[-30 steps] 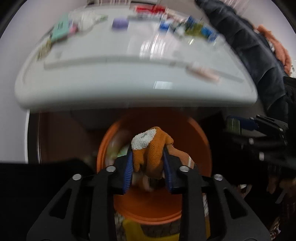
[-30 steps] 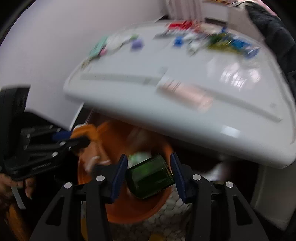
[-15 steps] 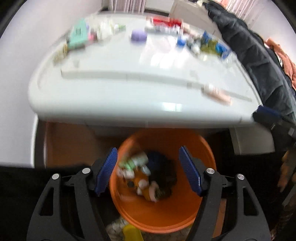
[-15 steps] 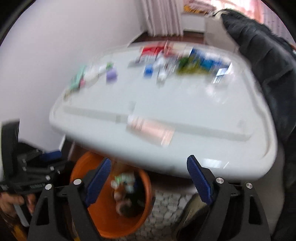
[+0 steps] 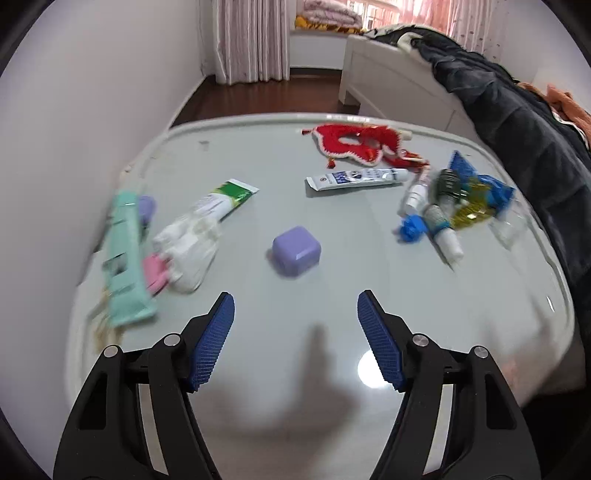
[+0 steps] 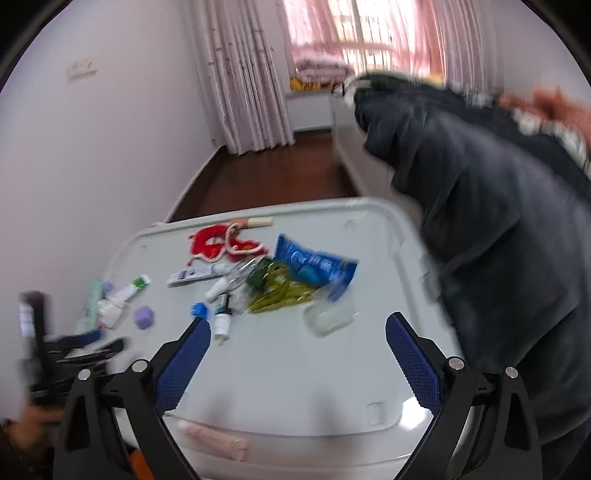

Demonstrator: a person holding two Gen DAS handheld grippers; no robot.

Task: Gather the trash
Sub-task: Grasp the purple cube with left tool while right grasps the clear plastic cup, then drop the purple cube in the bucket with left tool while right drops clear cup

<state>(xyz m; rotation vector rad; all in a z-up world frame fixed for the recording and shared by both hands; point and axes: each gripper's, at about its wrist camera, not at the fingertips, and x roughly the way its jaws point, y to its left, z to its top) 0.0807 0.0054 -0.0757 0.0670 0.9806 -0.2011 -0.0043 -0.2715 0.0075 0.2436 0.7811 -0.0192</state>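
A home bedroom: long curtains point(image 5: 251, 40) hang over a window, folded bedding point(image 5: 327, 16) lies on the sill, a white bed frame point(image 5: 388, 79) carries dark clothing point(image 5: 517, 122), above a dark wooden floor point(image 5: 258, 98).

A pale glossy table point(image 5: 424, 295) with rounded corners and a raised rim is set close against a plain white wall point(image 5: 92, 92). Beyond it a dark wooden floor point(image 5: 258, 96) is seen, running to long pale curtains point(image 5: 251, 37) at the far end. A window point(image 6: 369, 26) is veiled by pink curtains, through which daylight is let in. A white bed frame point(image 5: 388, 81) is placed to the right, and dark clothing point(image 5: 517, 122) is draped over it. A light switch plate point(image 6: 82, 68) is fixed on the wall.
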